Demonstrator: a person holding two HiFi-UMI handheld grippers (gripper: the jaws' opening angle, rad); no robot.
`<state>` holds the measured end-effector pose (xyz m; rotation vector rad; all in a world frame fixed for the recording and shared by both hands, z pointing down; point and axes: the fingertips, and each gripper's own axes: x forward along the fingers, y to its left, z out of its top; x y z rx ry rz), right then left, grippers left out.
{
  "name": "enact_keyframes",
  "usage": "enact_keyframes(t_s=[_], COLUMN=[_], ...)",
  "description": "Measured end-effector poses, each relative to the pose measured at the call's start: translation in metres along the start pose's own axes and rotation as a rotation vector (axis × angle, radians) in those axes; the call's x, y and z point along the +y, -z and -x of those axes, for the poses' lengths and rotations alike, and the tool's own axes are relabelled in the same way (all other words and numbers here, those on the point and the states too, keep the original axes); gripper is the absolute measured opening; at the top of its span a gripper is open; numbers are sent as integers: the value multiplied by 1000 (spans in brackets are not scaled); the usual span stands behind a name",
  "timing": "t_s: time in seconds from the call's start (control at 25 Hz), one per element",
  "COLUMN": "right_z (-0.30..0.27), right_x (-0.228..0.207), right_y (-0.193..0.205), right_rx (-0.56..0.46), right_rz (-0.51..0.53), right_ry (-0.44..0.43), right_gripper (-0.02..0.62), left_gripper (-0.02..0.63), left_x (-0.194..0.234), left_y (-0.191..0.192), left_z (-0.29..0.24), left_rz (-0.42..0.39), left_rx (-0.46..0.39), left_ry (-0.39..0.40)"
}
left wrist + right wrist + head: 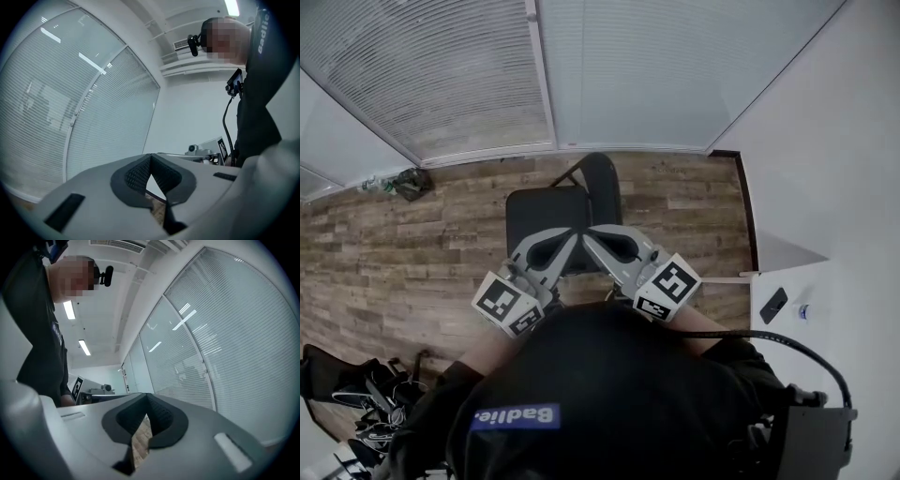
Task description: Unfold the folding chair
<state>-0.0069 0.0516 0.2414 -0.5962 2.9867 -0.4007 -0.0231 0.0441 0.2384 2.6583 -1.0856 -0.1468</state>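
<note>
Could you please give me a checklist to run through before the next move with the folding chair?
1. Left gripper empty: ok, jaws together with nothing between them.
2. Right gripper empty: ok, jaws together with nothing between them.
3. Folding chair opened: ok, the seat looks flat and the backrest upright.
4. Chair standing on the wood floor: ok.
5. Legs fully spread and locked: cannot tell, hidden under the seat.

Head view: steeply down, window blinds at 12 o'clock.
Left gripper view: level, blinds at 9 o'clock.
Right gripper view: level, blinds at 3 o'clock.
Shared: blinds.
</note>
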Motion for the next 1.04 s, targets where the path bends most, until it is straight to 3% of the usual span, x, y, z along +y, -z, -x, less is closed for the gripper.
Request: enact_keyframes(t_s=[1.04], right_z=[4], right_x=[2], right_y=[5], right_rx=[35], right_rz=[0], right_ry=[9], right_gripper=[2], left_gripper=[5], left_x=[-3], left_y=[8], left_z=[8], left_rz=[9], left_rx=[22], left_ry=[-32])
